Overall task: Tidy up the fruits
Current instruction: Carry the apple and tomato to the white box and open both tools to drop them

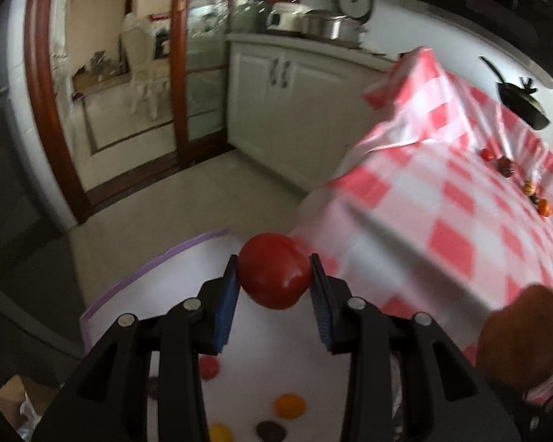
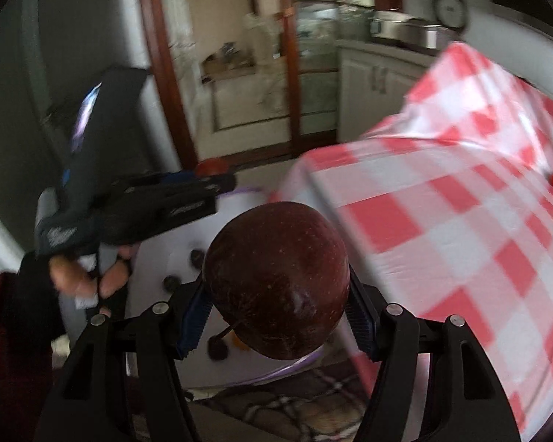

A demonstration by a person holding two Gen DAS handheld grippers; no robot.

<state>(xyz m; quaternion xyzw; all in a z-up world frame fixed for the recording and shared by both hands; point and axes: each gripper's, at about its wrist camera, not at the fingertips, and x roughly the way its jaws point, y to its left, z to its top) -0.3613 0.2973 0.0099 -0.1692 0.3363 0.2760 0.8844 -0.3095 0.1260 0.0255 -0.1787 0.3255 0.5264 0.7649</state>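
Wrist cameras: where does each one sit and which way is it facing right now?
Left wrist: sits behind the left gripper, looking along it at the red tomato it clamps, above a white board.
Right wrist: sits behind the right gripper, facing the dark red apple it clamps; the gloved left hand shows.
Shared: the checked tablecloth, the board, the wooden door.

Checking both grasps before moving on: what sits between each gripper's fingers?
Left wrist view: a red tomato is clamped in the left gripper. Right wrist view: a dark red apple fills the right gripper.
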